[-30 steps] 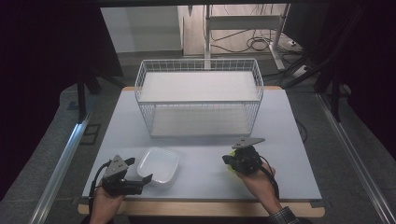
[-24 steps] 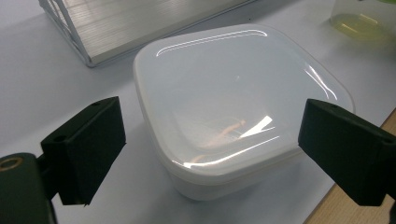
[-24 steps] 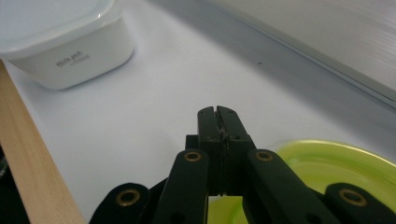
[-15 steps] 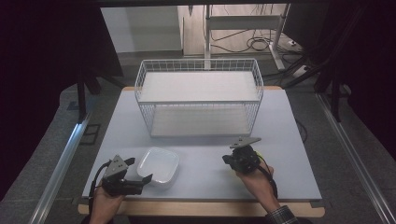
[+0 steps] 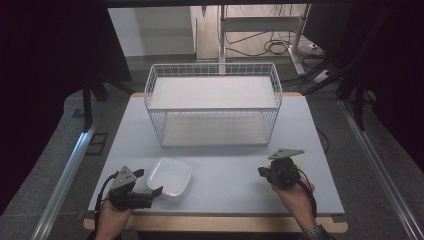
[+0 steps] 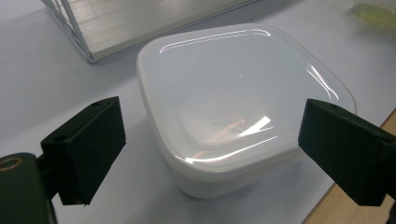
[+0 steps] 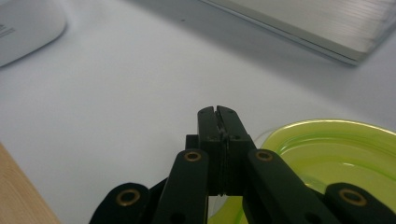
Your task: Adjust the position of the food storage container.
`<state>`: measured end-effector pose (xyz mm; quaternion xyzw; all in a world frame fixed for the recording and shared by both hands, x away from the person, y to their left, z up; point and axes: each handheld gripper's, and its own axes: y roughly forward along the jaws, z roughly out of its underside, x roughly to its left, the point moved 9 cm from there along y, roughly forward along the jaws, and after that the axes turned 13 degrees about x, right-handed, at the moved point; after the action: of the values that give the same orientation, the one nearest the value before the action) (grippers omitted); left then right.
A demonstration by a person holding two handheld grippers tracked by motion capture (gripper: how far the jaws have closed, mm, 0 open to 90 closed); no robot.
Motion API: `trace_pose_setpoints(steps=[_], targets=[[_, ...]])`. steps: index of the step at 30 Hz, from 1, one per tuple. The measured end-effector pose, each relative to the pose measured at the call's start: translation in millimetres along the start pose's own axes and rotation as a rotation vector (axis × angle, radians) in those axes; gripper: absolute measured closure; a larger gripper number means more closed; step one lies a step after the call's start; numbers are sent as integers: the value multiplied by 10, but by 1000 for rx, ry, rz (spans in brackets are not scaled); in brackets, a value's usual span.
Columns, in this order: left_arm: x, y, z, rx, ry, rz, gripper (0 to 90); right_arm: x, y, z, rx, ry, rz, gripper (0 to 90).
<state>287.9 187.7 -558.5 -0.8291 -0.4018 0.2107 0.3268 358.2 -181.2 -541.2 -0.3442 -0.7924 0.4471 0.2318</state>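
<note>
A white lidded container (image 5: 170, 177) sits on the pale table near its front left. My left gripper (image 5: 150, 192) is open, one jaw on each side of the container's (image 6: 233, 102) near corner without touching it; the left gripper (image 6: 210, 144) shows a wide gap. At the front right, my right gripper (image 5: 265, 172) rests low on the table. In the right gripper view its jaws (image 7: 218, 116) are pressed together over the rim of a translucent yellow-green dish (image 7: 336, 158), with a thin pale sliver between them. The dish (image 5: 296, 167) peeks out beside that gripper.
A white wire basket (image 5: 214, 102) with a flat floor stands at the back middle of the table; its corner (image 6: 93, 51) is just beyond the container. The table's wooden front edge (image 5: 215, 222) runs close behind both hands. Metal rails flank the table.
</note>
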Motion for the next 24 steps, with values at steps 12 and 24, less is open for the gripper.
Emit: trace_pose_setpoints(steps=[12, 24], targets=[[107, -73, 55, 29, -17, 5, 75, -88, -75, 51, -17, 14, 23, 885], [480, -131, 275, 105, -98, -45, 583, 61, -73, 14, -49, -81, 2, 879]])
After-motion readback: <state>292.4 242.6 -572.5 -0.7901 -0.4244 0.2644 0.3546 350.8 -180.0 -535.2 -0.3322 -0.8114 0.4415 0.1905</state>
